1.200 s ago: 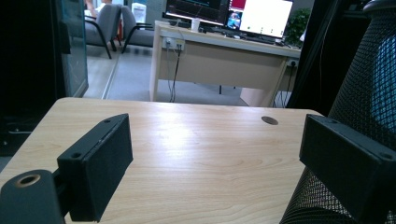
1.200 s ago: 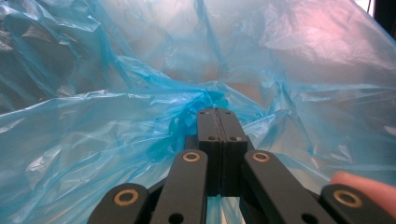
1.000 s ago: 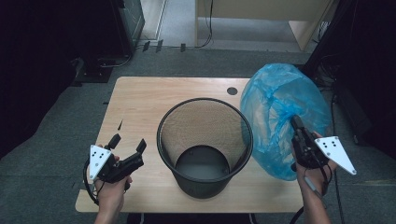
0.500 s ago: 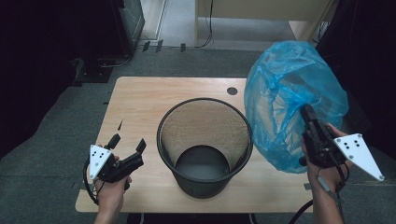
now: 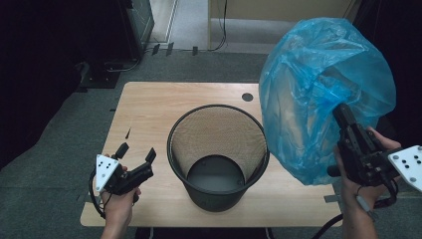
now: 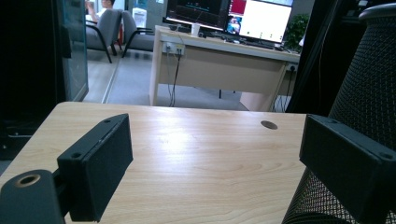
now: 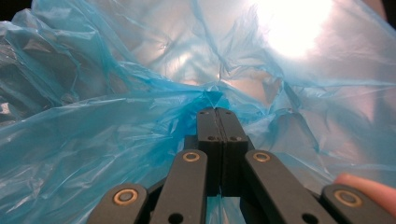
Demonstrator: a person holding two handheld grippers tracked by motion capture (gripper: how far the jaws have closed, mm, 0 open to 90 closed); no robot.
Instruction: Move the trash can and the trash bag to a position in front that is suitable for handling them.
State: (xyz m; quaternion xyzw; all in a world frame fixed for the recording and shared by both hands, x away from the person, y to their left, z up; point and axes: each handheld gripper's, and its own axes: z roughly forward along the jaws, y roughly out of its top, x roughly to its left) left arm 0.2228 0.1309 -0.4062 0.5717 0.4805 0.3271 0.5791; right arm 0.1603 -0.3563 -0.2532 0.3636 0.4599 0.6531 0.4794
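From the high view, the right tool (image 5: 342,110) pinches a crinkled, translucent blue plastic bag (image 5: 318,84), billowing above the pale wooden counter's (image 5: 149,104) right edge, beside a round black wire-mesh bin (image 5: 217,154). The left tool (image 5: 135,152) rests gaping and empty.

In the left gripper view, the blocky jaws stand wide apart over smooth woodgrain.

In the right gripper view, the jaws are clamped together on gathered film.

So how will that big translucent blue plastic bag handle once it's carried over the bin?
The translucent blue plastic bag is probably floppy: its film creases and bunches where the right claw pinches it. It seems light, ballooning above that pinch. It may catch on the black mesh wastebasket rim rather than drop in neatly.
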